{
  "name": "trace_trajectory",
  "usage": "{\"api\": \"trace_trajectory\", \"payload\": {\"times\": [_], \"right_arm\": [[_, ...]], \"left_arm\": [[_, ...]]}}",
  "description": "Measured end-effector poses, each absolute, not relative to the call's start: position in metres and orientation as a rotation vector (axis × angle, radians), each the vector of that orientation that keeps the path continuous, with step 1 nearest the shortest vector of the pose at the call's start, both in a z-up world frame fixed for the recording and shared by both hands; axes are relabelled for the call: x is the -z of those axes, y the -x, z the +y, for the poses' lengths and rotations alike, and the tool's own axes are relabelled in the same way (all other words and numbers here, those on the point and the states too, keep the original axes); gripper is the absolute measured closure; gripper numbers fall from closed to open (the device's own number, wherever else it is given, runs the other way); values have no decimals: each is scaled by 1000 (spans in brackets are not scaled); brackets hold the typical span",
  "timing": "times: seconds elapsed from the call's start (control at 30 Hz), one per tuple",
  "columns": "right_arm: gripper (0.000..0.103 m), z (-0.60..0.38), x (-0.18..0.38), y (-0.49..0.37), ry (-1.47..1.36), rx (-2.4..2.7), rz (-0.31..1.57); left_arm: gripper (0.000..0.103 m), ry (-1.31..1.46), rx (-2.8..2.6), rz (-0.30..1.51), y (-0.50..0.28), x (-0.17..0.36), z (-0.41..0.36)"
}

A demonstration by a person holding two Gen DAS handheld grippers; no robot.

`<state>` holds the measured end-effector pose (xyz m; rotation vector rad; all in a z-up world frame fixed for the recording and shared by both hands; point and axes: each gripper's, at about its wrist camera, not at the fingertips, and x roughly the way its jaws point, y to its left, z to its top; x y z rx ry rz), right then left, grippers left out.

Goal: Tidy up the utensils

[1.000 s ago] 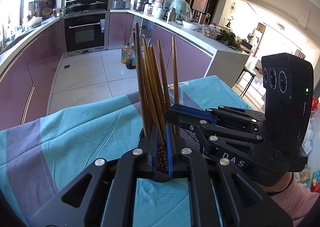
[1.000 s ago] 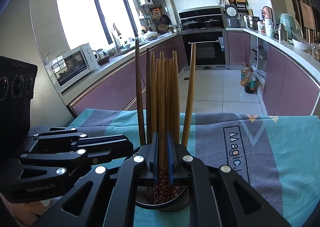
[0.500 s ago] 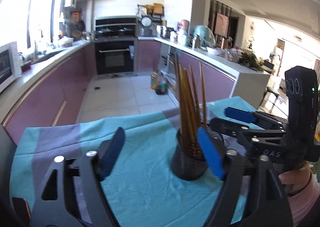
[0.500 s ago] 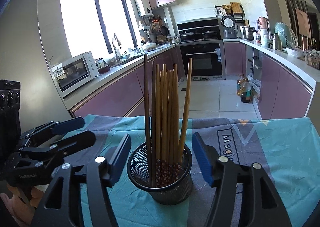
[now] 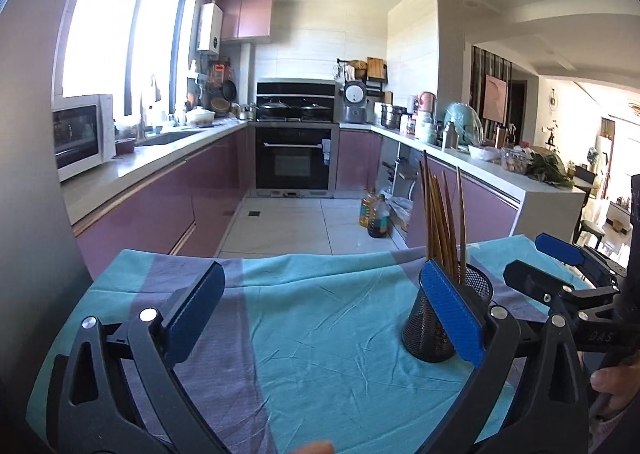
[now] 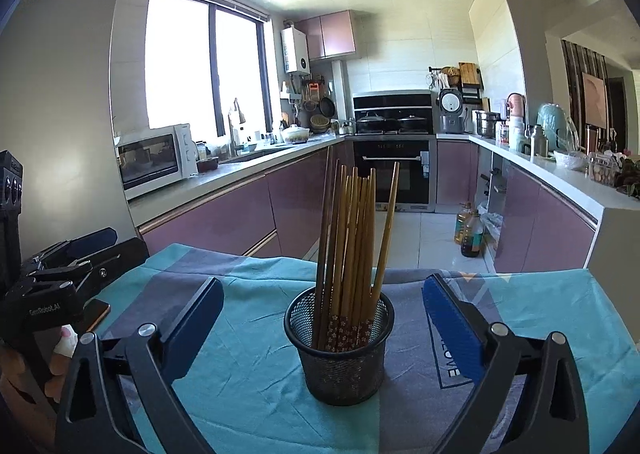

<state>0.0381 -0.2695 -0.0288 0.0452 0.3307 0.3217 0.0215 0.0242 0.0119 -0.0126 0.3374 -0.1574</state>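
A black mesh holder (image 6: 340,366) stands upright on the teal and grey tablecloth (image 6: 240,374) with several wooden chopsticks (image 6: 352,246) in it. My right gripper (image 6: 322,302) faces it, jaws opening wide; the holder stands in the gap and neither blue pad touches it. My left gripper (image 5: 320,294) is also opening, with only cloth between its fingers. From there the holder (image 5: 424,330) and chopsticks (image 5: 440,221) sit partly behind its right finger (image 5: 448,306). Each gripper shows in the other's view: the right gripper (image 5: 540,266) at the right edge, the left gripper (image 6: 80,250) at the left edge.
A dark flat phone-like thing (image 6: 96,310) lies on the cloth under the left gripper. A hand (image 5: 612,382) holds the right gripper. Beyond the table's far edge are the tiled kitchen floor, oil bottles (image 6: 468,230) and purple cabinets (image 6: 224,221).
Both grippers were shut on chopsticks in the holder; both have let go, opened wide and drawn back. The left gripper has swung left, so the holder now sits at its right.
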Motion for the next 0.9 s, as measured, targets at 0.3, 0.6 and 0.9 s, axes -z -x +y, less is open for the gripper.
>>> {"api": "trace_trajectory", "payload": {"times": [0.3, 0.6, 0.9], "right_arm": [[6, -263, 24, -12, -19, -282, 270], [6, -261, 21, 2, -8, -247, 231], [6, -262, 23, 7, -22, -214, 223]], "left_arm": [[6, 23, 91, 235, 24, -22, 38], [6, 9, 50, 214, 42, -21, 39], [6, 6, 36, 204, 46, -22, 38]]}}
